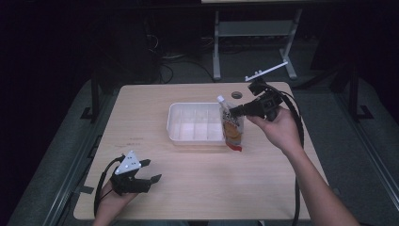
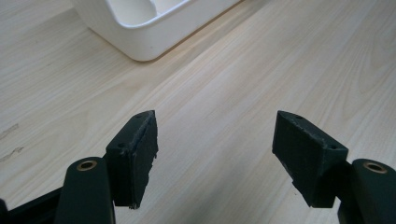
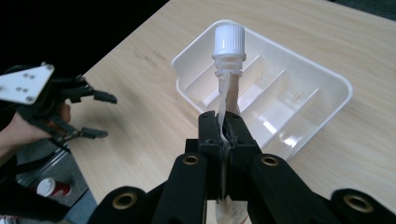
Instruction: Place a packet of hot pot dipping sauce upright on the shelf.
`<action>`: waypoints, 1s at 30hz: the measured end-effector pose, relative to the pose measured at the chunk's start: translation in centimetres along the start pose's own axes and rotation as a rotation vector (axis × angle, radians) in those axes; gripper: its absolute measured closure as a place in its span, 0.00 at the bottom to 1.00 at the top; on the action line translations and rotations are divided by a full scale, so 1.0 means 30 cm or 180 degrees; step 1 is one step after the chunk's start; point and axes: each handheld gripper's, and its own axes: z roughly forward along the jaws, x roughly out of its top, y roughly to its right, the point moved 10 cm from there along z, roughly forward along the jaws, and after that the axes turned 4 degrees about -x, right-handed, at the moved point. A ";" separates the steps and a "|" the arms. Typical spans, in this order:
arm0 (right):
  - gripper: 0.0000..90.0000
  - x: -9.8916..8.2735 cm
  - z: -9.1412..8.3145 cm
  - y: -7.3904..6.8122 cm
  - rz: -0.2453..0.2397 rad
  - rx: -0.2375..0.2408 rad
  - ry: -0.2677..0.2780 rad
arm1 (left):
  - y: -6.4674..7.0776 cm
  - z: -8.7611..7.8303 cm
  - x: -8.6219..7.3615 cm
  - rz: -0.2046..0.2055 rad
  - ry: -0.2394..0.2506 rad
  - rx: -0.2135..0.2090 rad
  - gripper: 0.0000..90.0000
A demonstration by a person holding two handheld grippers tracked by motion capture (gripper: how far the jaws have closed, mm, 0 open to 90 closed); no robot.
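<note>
Right gripper view: right gripper (image 3: 225,133) fingers clamp spouted pouch (image 3: 229,79) below cap (over tray (image 3: 327,88)); left gripper (image 1: 149,170) fingers spread, empty.

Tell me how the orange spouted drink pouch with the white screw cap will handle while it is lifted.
The orange spouted drink pouch probably flexes: its film creases where the right hand-held gripper pinches it. It likely swings, hanging below the grip. Its glossy film may be slippery, so it could slide.
</note>
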 end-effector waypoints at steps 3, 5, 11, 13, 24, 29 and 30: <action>0.96 0.026 0.007 0.015 0.0044 -0.0041 0.0041 | -0.003 0.001 -0.003 -0.0007 -0.0003 0.0008 0.34; 0.96 0.039 0.013 0.024 0.0083 -0.0064 0.0047 | -0.005 0.000 -0.004 -0.0004 -0.0006 0.0016 0.34; 0.96 0.084 0.038 0.045 0.0143 -0.0144 0.0078 | -0.011 -0.005 -0.004 -0.0015 0.0018 0.0035 0.34; 0.96 0.101 0.047 0.050 0.0170 -0.0166 0.0103 | -0.014 -0.006 -0.004 -0.0019 0.0029 0.0044 0.34; 0.96 0.172 0.119 0.091 0.0305 -0.0304 0.0197 | -0.019 -0.014 -0.004 -0.0018 0.0050 0.0052 0.33; 0.96 0.189 0.156 0.133 0.0384 -0.0426 0.0216 | -0.018 -0.017 -0.002 -0.0024 0.0078 0.0054 0.33; 0.96 0.190 0.164 0.142 0.0394 -0.0470 0.0206 | -0.019 -0.019 -0.002 -0.0024 0.0080 0.0057 0.33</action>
